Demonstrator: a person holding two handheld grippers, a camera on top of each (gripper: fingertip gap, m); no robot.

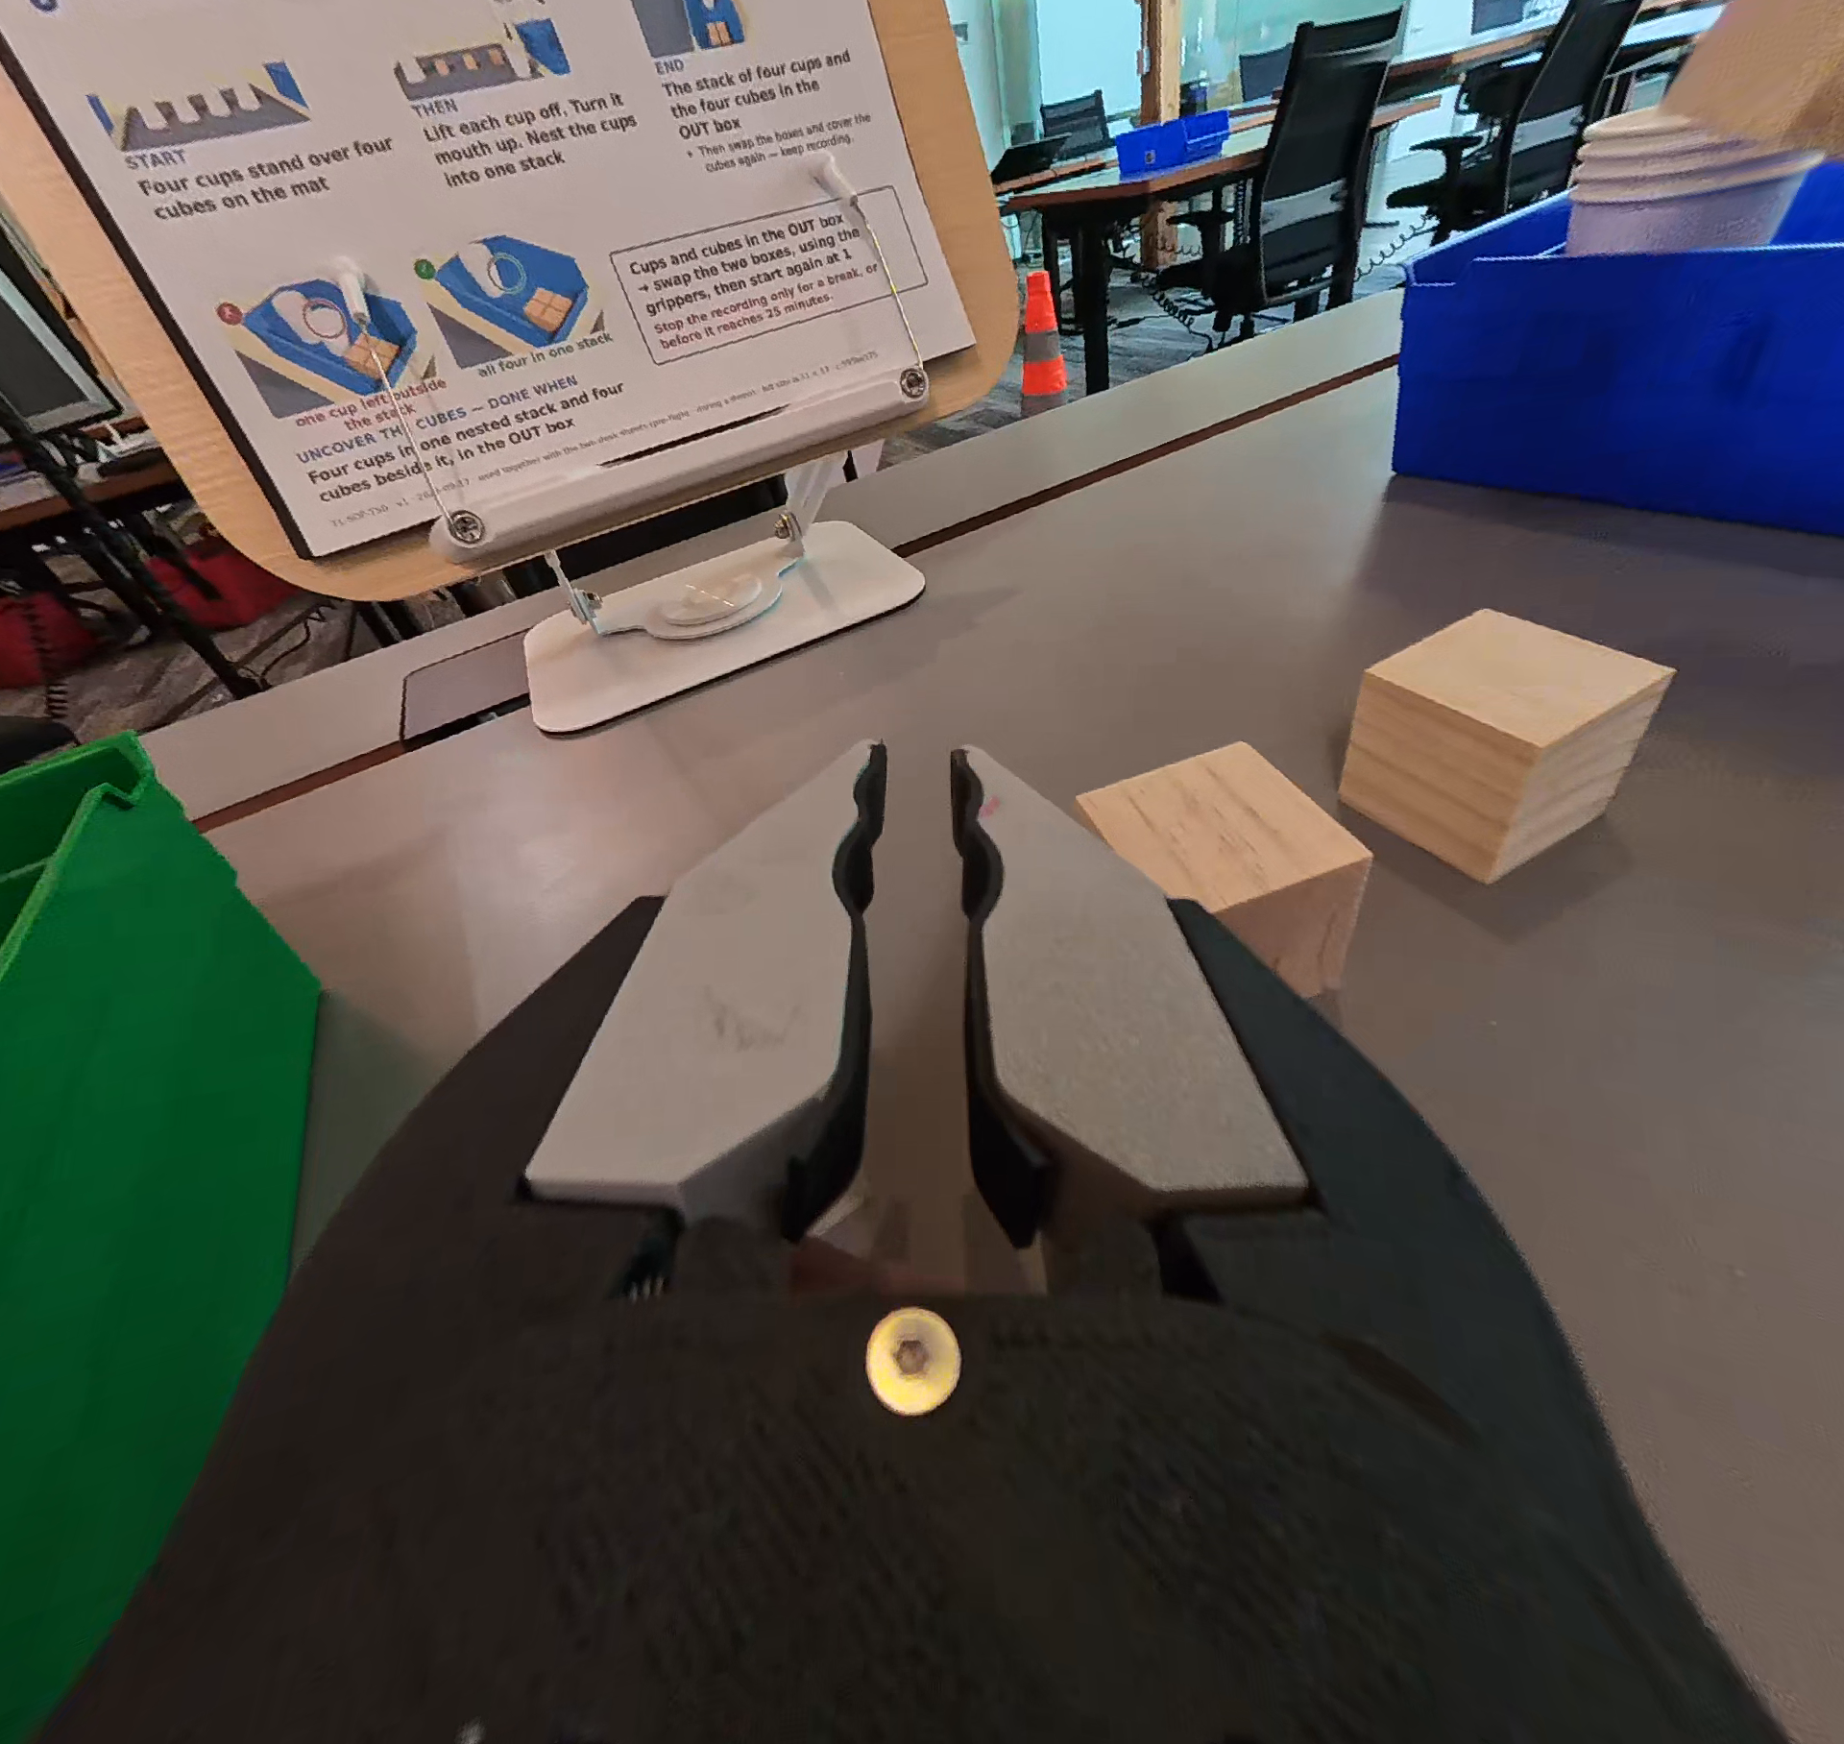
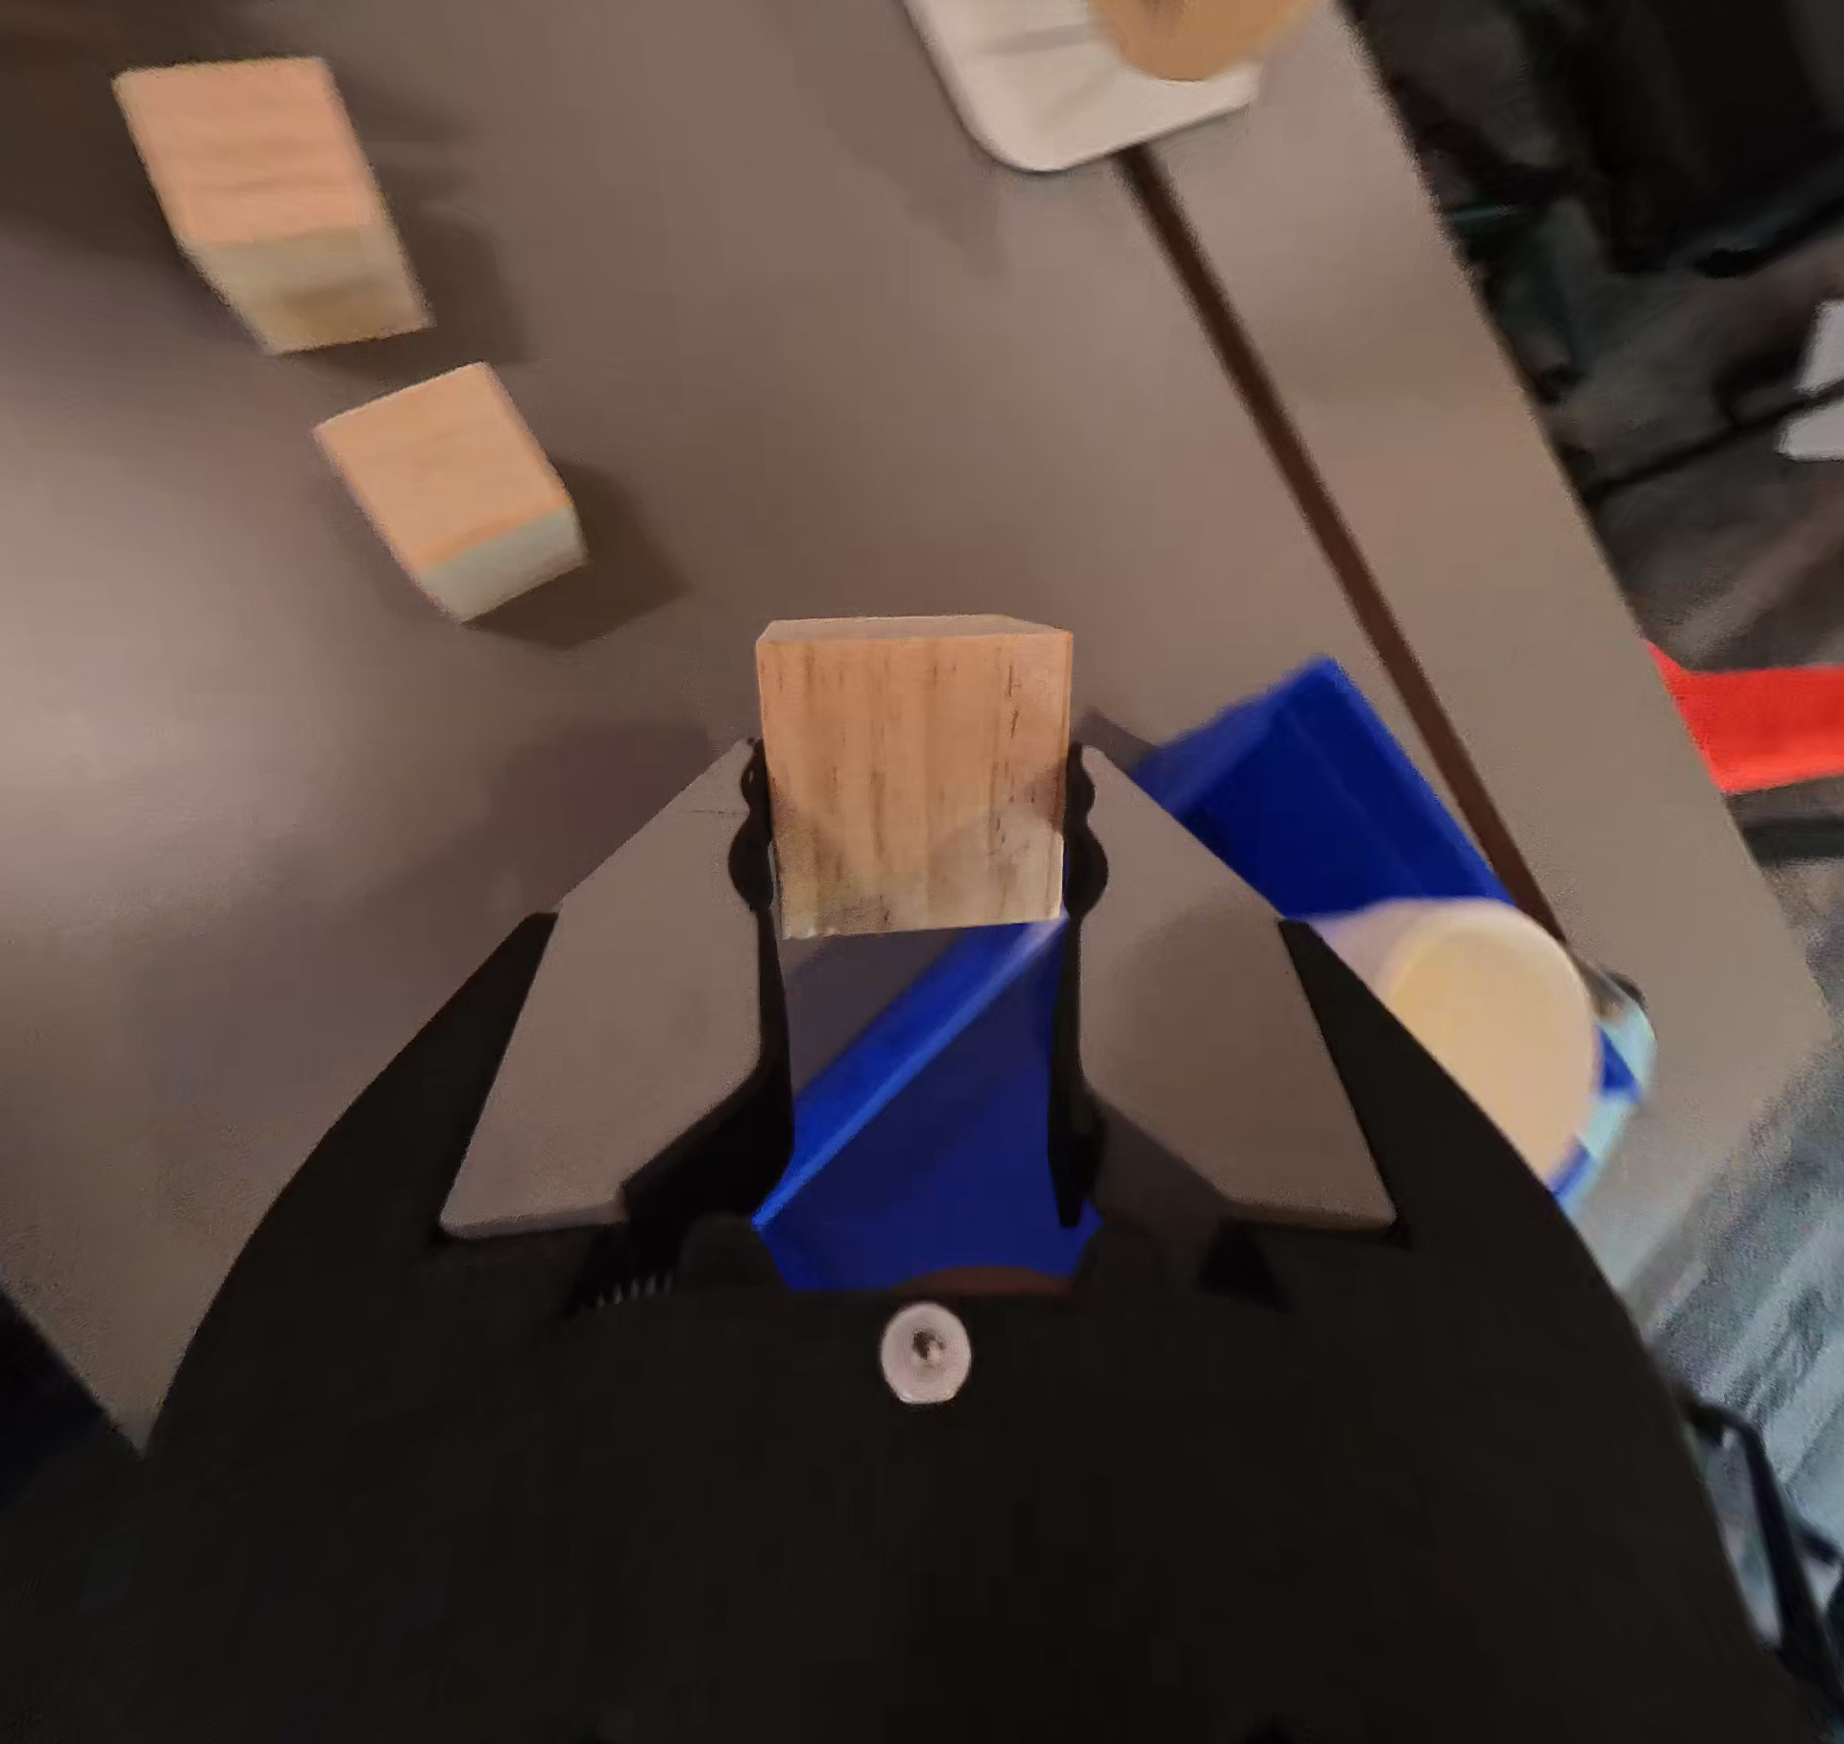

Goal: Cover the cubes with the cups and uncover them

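A wooden cube (image 2: 913,783) is gripped by the right tongs (image 2: 918,823), both dark pads pressed flat against its sides, and is held in the air above the grey tabletop (image 2: 798,349) and the corner of a blue bin (image 2: 1327,798). A stack of white cups (image 2: 1477,1028) is seen in that bin, blurred. The left tongs (image 1: 918,768) are nearly closed, a narrow slit being left between the pads, and nothing is held in them; they are poised low over the tabletop (image 1: 1098,539). Just to their right a second cube (image 1: 1227,838) is set on the tabletop, a third cube (image 1: 1507,738) a little beyond it, apart. A green bin (image 1: 130,1048) is seen at the left edge. Behind, a printed instruction sheet (image 1: 479,179) with small diagrams is propped on a white stand (image 1: 728,628); its wording is not reproduced here.
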